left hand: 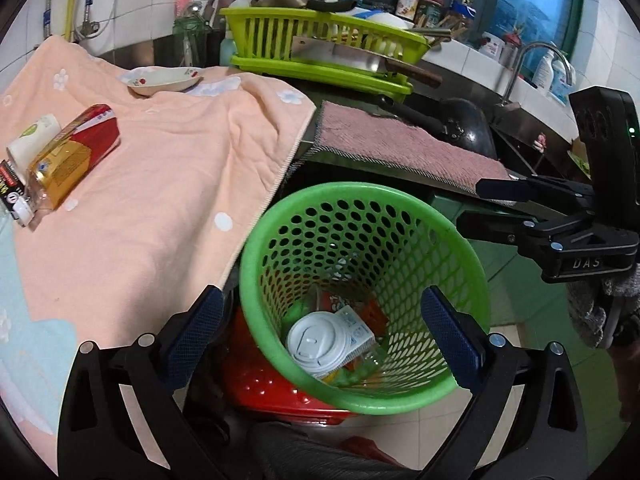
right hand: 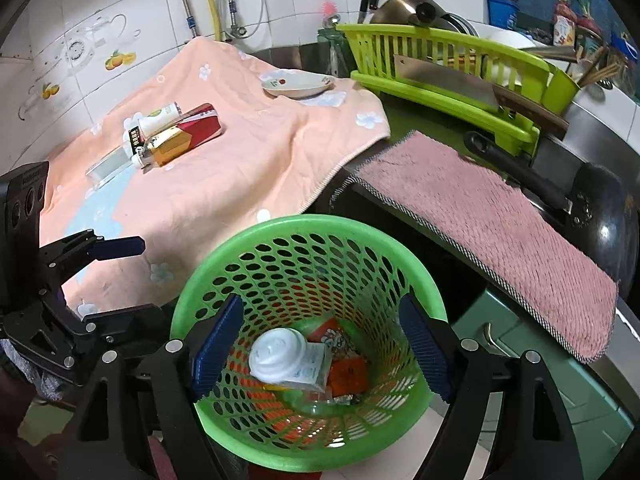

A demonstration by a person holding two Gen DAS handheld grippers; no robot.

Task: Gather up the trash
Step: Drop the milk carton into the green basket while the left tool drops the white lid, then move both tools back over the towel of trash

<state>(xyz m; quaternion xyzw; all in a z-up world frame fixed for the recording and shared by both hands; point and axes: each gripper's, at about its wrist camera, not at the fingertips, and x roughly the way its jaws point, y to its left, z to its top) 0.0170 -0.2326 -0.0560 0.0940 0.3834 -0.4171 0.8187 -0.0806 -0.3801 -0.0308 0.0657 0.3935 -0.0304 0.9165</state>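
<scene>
I have both grippers over the green perforated basket (left hand: 364, 292), which is my landmark. My left gripper (left hand: 324, 336) is spread wide with nothing between its pads, one finger outside the basket's rim and the other over its mouth. My right gripper (right hand: 320, 348) also stands apart and empty, both fingers framing the basket's inside. Down in the basket lies the trash: a white cup lid (right hand: 276, 354), a white packet and orange wrappers. Beyond the basket, on the peach towel (left hand: 160, 184) covering the counter, a red-and-gold carton (left hand: 72, 156) lies beside a white tube (left hand: 34, 138). Farther back sits a lime dish rack (left hand: 324, 44), against white tiles.
</scene>
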